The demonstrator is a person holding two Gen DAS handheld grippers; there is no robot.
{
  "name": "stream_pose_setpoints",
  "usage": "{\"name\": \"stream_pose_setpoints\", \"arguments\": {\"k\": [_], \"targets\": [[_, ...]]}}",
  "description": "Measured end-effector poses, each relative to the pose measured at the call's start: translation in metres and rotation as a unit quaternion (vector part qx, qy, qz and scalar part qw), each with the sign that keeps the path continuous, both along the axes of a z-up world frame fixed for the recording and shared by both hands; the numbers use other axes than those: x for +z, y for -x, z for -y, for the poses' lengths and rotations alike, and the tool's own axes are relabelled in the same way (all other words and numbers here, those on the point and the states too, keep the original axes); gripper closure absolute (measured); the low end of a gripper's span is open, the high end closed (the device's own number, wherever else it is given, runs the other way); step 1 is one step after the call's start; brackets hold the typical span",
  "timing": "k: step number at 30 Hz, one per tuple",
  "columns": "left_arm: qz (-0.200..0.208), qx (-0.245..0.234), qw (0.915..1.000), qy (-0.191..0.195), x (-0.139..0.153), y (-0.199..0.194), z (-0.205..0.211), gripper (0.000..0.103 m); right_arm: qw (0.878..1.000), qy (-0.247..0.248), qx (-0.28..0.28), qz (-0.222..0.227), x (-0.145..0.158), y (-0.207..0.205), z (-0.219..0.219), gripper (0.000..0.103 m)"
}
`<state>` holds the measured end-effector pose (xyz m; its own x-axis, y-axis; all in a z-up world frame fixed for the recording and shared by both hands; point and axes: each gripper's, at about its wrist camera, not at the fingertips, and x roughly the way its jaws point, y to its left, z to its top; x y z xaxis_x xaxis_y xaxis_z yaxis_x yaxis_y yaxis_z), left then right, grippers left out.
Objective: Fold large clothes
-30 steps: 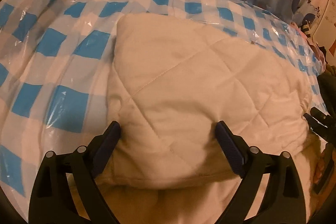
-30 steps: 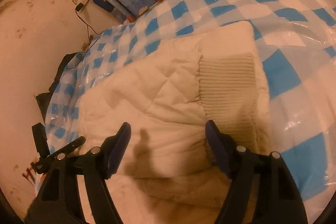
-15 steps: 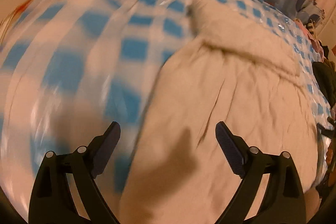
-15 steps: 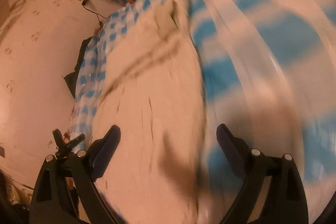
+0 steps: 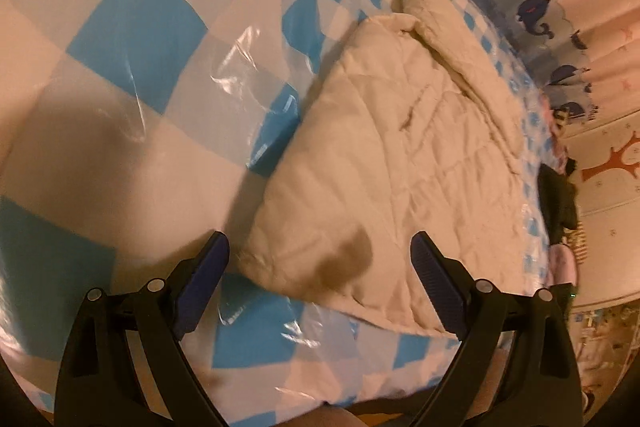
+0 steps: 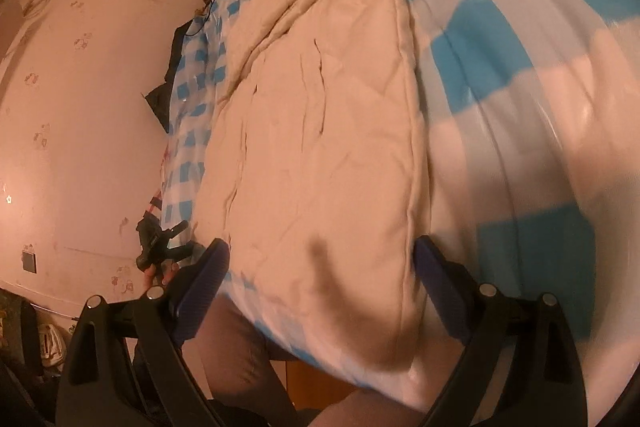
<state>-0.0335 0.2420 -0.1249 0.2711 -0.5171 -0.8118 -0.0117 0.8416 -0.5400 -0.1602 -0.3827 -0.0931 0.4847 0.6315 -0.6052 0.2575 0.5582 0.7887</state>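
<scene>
The cream quilted jacket (image 5: pixel 392 163) lies folded lengthwise on the checked bed (image 5: pixel 132 27); left tongs (image 5: pixel 320 283) and right tongs (image 6: pixel 322 287) gape empty above its near end; next, probably, grip that end and fold it over

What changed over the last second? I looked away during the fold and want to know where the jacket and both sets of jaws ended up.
Both grippers have pulled back from the cream quilted jacket: a second ago each hung close over a folded end, now the near edge of the checked cover shows. The right gripper has just opened its jaws wider; nothing is gripped. The left gripper is open, as before. The jacket still lies folded on the cover.
</scene>
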Motion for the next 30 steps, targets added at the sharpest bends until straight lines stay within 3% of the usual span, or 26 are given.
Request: {"name": "stream_pose_setpoints", "arguments": {"k": [4,8,11,14,19,20,22,23,25,26,30], "targets": [[0.014,0.010,0.9991,-0.038,0.004,-0.006,0.000,0.015,1.000,-0.002,-0.018,-0.007,-0.004,0.008,0.005,0.014],[-0.002,0.000,1.0000,-0.008,-0.004,-0.018,0.002,0.015,0.999,-0.052,-0.002,0.015,-0.004,0.004,-0.004,0.013],[-0.017,-0.047,0.9982,0.032,-0.006,-0.018,0.017,0.015,0.999,-0.032,0.007,0.004,-0.003,0.000,-0.008,0.013],[-0.010,-0.086,0.9953,-0.043,-0.008,-0.018,0.034,0.015,1.000,-0.024,0.003,-0.018,-0.012,-0.002,-0.005,0.013],[-0.029,-0.076,0.9959,-0.039,-0.016,-0.026,0.037,0.015,0.999,-0.014,0.028,-0.022,-0.011,-0.003,-0.012,0.011],[-0.022,-0.082,0.9954,-0.044,-0.014,-0.025,0.040,0.018,0.999,-0.012,0.029,-0.023,-0.010,-0.004,-0.013,0.011],[-0.016,-0.097,0.9934,-0.060,-0.013,-0.024,0.048,0.048,0.999,-0.009,0.031,-0.025,-0.010,-0.004,-0.014,0.011],[-0.015,-0.099,0.9927,-0.068,-0.014,-0.023,0.047,0.057,0.999,0.003,0.029,-0.022,-0.009,-0.004,-0.014,0.016],[-0.015,-0.104,0.9923,-0.065,-0.014,-0.019,0.049,0.080,0.999,0.027,0.031,-0.028,-0.009,-0.006,-0.022,0.052],[-0.014,-0.105,0.9923,-0.063,-0.012,-0.018,0.049,0.082,0.999,0.032,0.026,-0.033,-0.011,-0.005,-0.022,0.080],[0.005,-0.109,0.9893,-0.096,0.000,-0.016,0.056,0.088,0.999,0.032,0.015,-0.009,-0.007,0.000,-0.023,0.085]]}}
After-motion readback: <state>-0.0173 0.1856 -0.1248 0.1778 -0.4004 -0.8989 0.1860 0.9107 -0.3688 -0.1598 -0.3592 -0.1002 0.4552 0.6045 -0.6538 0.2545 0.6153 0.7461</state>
